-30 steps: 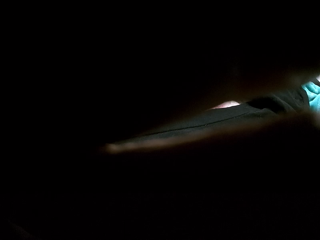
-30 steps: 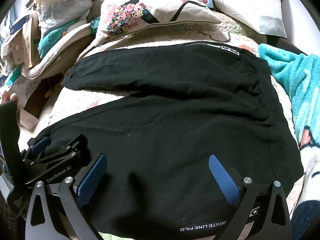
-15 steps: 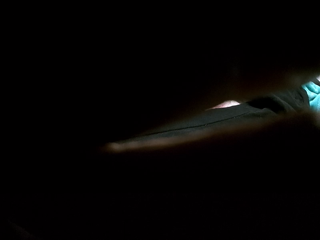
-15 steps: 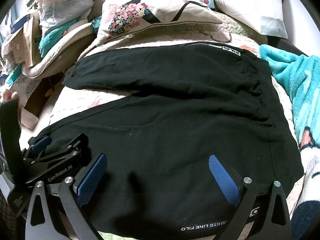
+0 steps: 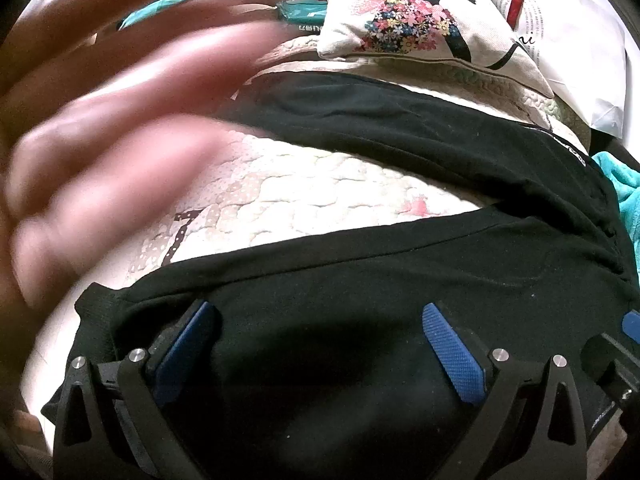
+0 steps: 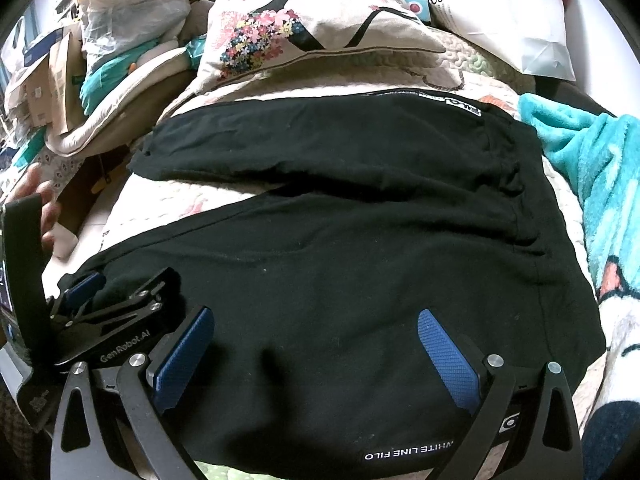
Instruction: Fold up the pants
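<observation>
Black pants (image 6: 340, 216) lie spread flat on a quilted bed, waistband to the right, the two legs splayed apart toward the left. They also show in the left wrist view (image 5: 400, 288). My left gripper (image 5: 320, 344) is open and empty, low over the near leg by its hem. It also shows in the right wrist view (image 6: 112, 304). My right gripper (image 6: 316, 352) is open and empty, low over the near edge of the pants by the white-lettered waistband.
A blurred bare hand (image 5: 104, 132) fills the left of the left wrist view. A floral pillow (image 6: 304, 20) and a white bag (image 6: 508, 8) lie behind the pants. A teal blanket (image 6: 592, 160) lies to the right. Clutter is piled at the far left (image 6: 100, 40).
The left wrist view was almost fully dark, covered; now it is uncovered, with a hand moving off to the left. The right gripper and the pants have not moved.
</observation>
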Tool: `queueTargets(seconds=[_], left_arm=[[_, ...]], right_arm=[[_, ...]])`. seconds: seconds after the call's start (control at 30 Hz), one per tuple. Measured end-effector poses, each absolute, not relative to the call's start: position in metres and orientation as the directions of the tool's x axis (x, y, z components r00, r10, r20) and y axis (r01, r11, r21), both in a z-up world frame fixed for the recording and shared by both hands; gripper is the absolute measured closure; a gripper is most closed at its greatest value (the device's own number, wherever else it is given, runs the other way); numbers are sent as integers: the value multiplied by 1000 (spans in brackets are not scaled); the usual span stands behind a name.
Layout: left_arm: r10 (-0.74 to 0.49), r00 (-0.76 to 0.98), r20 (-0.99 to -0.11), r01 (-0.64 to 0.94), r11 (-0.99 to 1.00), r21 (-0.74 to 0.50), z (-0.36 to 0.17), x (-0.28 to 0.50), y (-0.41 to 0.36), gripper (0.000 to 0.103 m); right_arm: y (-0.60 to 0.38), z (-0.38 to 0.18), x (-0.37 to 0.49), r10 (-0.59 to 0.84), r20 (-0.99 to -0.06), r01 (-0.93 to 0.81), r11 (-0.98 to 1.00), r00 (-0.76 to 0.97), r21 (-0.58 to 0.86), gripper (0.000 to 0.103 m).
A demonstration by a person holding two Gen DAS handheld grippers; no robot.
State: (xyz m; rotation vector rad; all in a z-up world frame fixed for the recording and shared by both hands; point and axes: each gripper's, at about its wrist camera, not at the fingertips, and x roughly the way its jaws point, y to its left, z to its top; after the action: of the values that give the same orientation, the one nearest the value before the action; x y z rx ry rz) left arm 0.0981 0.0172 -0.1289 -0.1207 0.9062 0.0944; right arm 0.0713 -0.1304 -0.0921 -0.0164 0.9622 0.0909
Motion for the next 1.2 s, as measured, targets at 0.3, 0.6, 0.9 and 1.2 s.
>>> queueTargets(seconds=[0.3, 0.6, 0.9, 1.2], left_arm=[[30, 613, -789, -133, 989, -65, -128, 99, 16, 0], [30, 613, -789, -133, 989, -65, -126, 100, 15, 0], [32, 595, -803, -137, 989, -62, -125, 105, 9, 0], [-10, 578, -816, -132, 986, -105, -127, 101, 35, 0]], right_arm=[[-137, -70, 67, 82, -781, -64, 997, 619, 54, 0], [-146, -52, 62, 36, -732, -20, 999, 681, 30, 0], [-153, -48, 61, -9, -705, 6, 1000, 709, -6, 0], [-156, -43, 52, -18, -699, 4, 1000, 715, -22, 0]])
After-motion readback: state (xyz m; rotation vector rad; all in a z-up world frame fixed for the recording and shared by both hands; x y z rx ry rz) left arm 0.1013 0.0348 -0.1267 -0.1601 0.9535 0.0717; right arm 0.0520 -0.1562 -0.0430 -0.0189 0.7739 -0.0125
